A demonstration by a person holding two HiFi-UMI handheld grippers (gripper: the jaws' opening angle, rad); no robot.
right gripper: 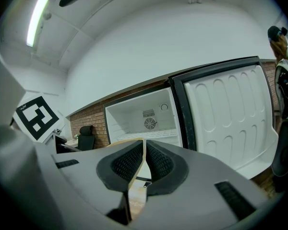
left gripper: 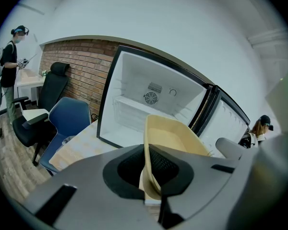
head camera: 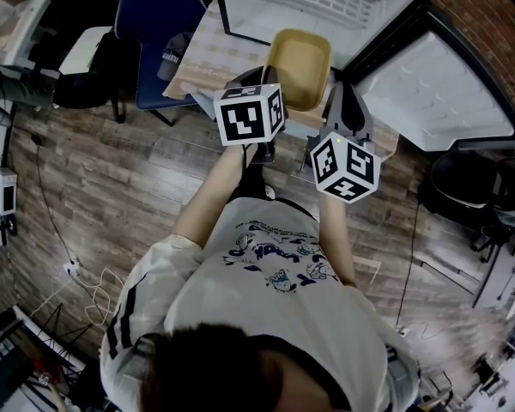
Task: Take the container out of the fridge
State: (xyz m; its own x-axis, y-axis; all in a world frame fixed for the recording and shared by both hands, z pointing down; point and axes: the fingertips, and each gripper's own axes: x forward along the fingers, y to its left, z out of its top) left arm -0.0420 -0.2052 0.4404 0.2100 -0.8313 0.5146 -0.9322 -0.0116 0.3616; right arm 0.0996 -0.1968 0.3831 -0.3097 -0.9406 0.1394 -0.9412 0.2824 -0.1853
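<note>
A tan, tub-shaped container hangs in front of the open fridge, above the patterned table. My left gripper is shut on its left rim. My right gripper is shut on its right rim. In the left gripper view the container rises from between the pads, with the left gripper clamped on its wall. In the right gripper view only a thin tan edge of the container shows, pinched in the right gripper. The fridge behind looks empty inside.
The fridge door stands wide open at the right. A blue chair and a black office chair stand left of the table. Brick wall behind. A person stands far left; another person is at the right.
</note>
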